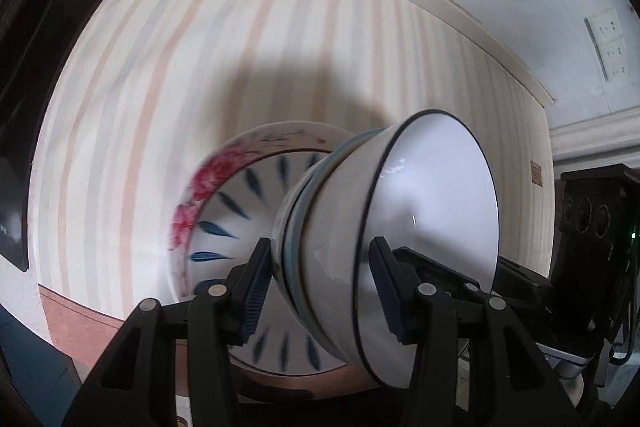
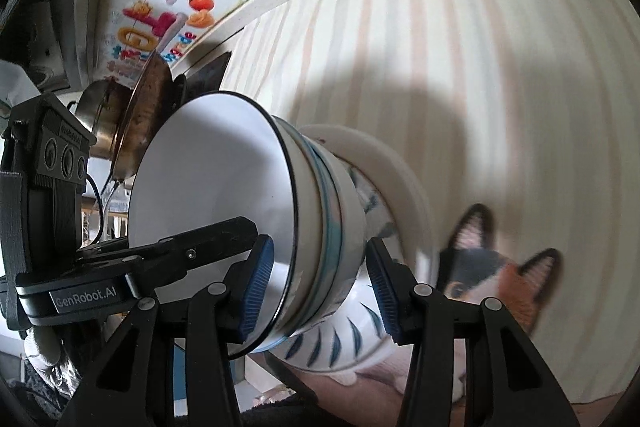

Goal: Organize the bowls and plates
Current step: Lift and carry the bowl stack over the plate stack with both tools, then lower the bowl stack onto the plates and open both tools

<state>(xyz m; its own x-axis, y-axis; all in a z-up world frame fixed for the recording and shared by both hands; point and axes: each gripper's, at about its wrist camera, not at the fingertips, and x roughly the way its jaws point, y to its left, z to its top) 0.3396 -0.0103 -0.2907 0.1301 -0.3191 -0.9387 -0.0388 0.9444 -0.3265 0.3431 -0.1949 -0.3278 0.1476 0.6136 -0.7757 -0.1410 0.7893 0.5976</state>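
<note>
Striped tabletop [image 1: 168, 67], glossy nested bowls [image 1: 432, 195]

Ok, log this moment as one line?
left gripper: open around bowl stack | right gripper: open around same stack | stack: on plates | surface: striped table

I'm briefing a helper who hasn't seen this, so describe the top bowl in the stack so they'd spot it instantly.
Start at the striped tabletop, then find the plates with bowls stacked on them between the two grippers' jaws. The top bowl is the one with the open mouth: plain white inside with a thin dark rim line, unlike the blue-banded bowl beneath it.
</note>
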